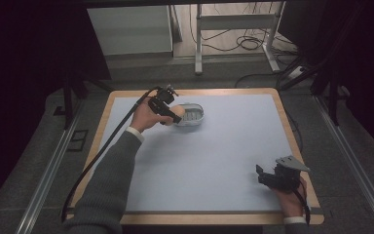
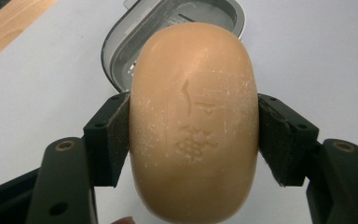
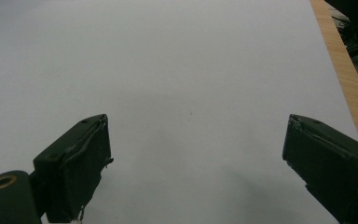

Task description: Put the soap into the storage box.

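A pale blue surface point(image 1: 214, 156) with a wooden rim sits in a dim room. Left of centre in the high view, the left gripper point(image 1: 173, 114) has its jaws clamped on a tan soap bar point(image 2: 193, 123), held just beside the open grey soap dish point(image 1: 192, 117). Picking up looks done; setting it in the dish remains. At lower right, the right gripper point(image 1: 265, 173) rests with jaws wide and empty.

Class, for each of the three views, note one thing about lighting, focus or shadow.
High view: dark surroundings, evenly lit table. Left gripper view: soap sharp, its stamped marks readable, soap dish behind softer. Right gripper view: dim and greyish, faint shadow between the fingers.
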Motion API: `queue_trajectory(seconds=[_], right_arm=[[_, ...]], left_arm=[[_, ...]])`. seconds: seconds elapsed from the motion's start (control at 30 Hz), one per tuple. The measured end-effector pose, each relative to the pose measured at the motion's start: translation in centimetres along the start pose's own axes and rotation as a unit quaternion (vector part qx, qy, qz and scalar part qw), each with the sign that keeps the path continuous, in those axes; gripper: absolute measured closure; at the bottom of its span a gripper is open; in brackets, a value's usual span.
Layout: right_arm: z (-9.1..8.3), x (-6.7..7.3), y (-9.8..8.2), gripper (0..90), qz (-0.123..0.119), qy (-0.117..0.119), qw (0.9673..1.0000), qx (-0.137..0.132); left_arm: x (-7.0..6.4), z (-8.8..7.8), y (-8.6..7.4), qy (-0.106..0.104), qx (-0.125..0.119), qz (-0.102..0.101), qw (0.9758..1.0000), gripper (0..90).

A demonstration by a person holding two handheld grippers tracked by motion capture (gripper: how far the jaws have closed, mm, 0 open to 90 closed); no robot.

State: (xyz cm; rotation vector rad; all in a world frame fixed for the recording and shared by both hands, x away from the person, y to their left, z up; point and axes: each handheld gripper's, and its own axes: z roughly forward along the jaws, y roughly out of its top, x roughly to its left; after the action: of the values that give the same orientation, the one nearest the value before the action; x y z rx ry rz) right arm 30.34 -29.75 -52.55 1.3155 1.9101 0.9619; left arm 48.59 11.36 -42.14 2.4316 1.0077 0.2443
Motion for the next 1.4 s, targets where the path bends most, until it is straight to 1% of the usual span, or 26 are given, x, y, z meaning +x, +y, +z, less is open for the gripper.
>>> queue_trajectory(seconds=[0.13, 0.33, 0.43, 0.53, 0.6, 0.7, 0.77, 0.9, 1.07, 1.13, 1.27, 1.4], right_arm=[[0.0, 0.0, 0.0, 7.5, -0.001, 0.0, 1.0, 0.0], [0.0, 0.0, 0.0, 7.5, -0.001, 0.0, 1.0, 0.0], [0.0, 0.0, 0.0, 7.5, -0.001, 0.0, 1.0, 0.0], [0.0, 0.0, 0.0, 7.5, 0.0, 0.001, 1.0, 0.001], [0.0, 0.0, 0.0, 7.6, 0.002, 0.002, 1.0, 0.001], [0.0, 0.0, 0.0, 7.5, 0.004, 0.001, 1.0, 0.001], [0.0, -0.1, 0.0, 7.5, 0.004, 0.001, 1.0, 0.002], [0.0, -0.1, 0.0, 7.5, 0.006, 0.002, 1.0, 0.003], [0.1, 0.0, 0.0, 7.5, 0.0, 0.001, 1.0, 0.004], [0.0, 0.0, 0.0, 7.5, 0.002, 0.002, 1.0, 0.005], [0.1, 0.0, 0.0, 7.6, 0.003, 0.002, 1.0, 0.003], [0.1, 0.0, 0.0, 7.5, 0.001, 0.0, 1.0, 0.004]], left_arm=[[0.0, 0.2, 0.3, 0.004, 0.006, 0.005, 1.0, 32.7], [0.1, 0.4, 0.8, 0.0, 0.005, 0.007, 1.0, 32.7], [0.1, 0.4, 1.2, -0.001, 0.005, 0.013, 0.9999, 32.7], [0.1, 0.5, 1.7, -0.002, 0.003, 0.016, 0.9999, 32.7], [0.1, 0.6, 2.0, -0.003, 0.001, 0.013, 0.9999, 32.7], [0.2, 0.8, 2.4, -0.002, 0.004, 0.019, 0.9998, 32.7], [0.2, 1.2, 2.7, -0.001, 0.006, 0.024, 0.9997, 32.7], [0.3, 2.1, 3.2, -0.002, 0.015, 0.026, 0.9996, 32.7], [0.5, 3.3, 3.8, -0.003, 0.025, 0.024, 0.9994, 32.7], [0.6, 3.9, 4.0, -0.005, 0.029, 0.025, 0.9992, 32.7], [0.8, 4.8, 4.3, -0.01, 0.032, 0.022, 0.9992, 32.7], [1.0, 5.3, 4.5, -0.015, 0.031, 0.028, 0.999, 32.7]])
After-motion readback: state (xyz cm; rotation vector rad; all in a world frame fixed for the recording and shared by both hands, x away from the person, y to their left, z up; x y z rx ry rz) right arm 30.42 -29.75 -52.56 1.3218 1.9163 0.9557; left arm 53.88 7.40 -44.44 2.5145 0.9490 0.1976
